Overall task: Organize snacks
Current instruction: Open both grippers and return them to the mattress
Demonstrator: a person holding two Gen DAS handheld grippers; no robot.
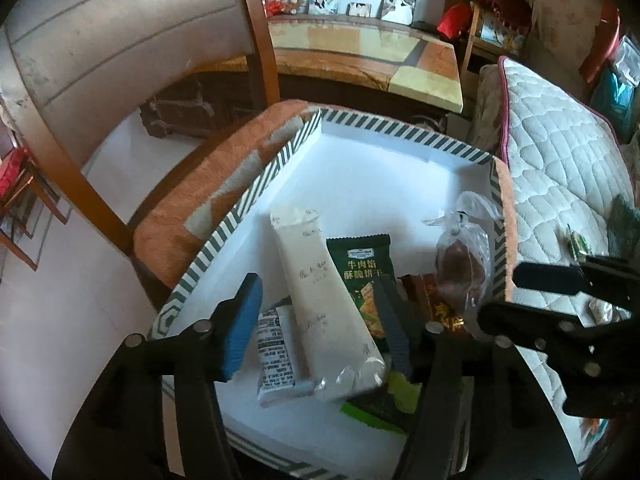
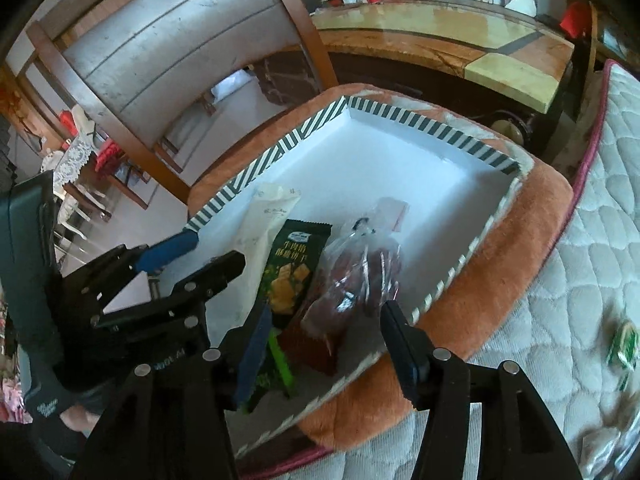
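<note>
Several snacks already lie in the striped box (image 1: 248,196), bunched toward its near edge. Both tools, left (image 1: 320,316) and right (image 2: 324,344), hang released above them, grasping nothing. A few packets (image 2: 622,348) remain on the bed.

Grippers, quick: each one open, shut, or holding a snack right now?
Left gripper: open over the long white packet, not gripping it.
Right gripper: open, nothing held.

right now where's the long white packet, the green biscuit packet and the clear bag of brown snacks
long white packet (image 1: 320,304), left wrist view, mid body
green biscuit packet (image 2: 290,276), right wrist view, printed front
clear bag of brown snacks (image 2: 352,280), right wrist view, bulging middle
</note>
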